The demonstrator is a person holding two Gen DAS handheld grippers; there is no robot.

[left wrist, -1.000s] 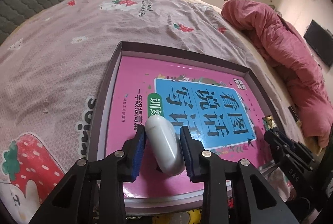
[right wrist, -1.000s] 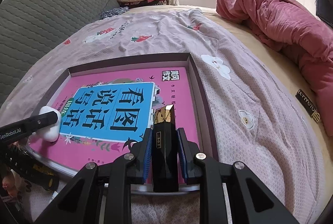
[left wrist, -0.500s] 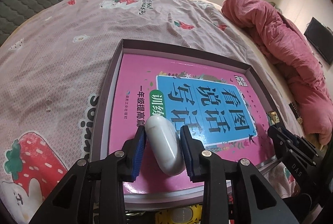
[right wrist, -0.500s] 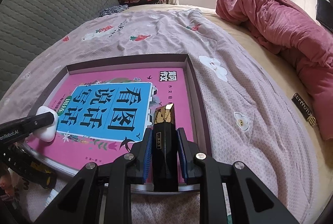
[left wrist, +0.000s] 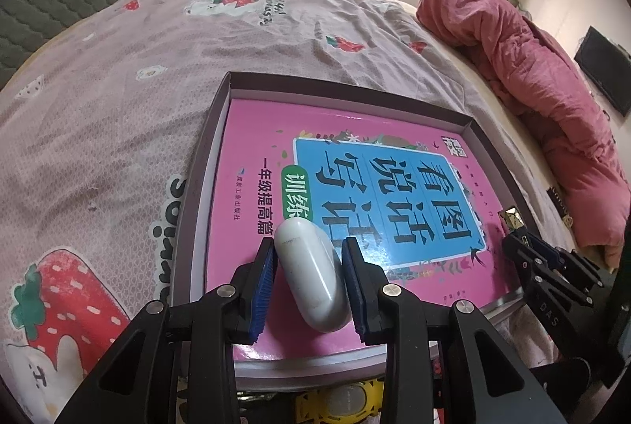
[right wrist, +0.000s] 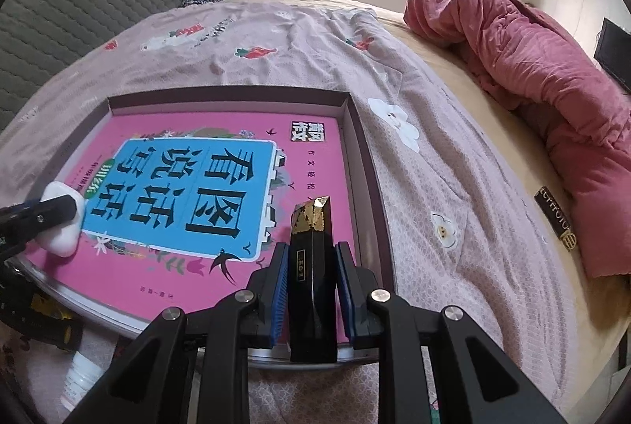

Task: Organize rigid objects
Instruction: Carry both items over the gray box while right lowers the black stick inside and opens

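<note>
A shallow dark box (left wrist: 215, 132) lies on the bedsheet (left wrist: 118, 88) in the middle of both views, and a pink book (left wrist: 252, 155) lies flat inside it, filling nearly all of it. The left gripper (left wrist: 307, 282), at the lower centre of the left view, pinches a white oval case (left wrist: 311, 278) over the book's near edge. The right gripper (right wrist: 311, 290), at the lower centre of the right view, pinches a black and gold stick (right wrist: 311, 266) over the box's lower right corner. A similar black stick (right wrist: 554, 223) lies on the bed at the right.

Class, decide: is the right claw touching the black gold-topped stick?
Touching. The right wrist view shows the right claw with both blue pads pressed against the sides of the black stick, no gap.
</note>
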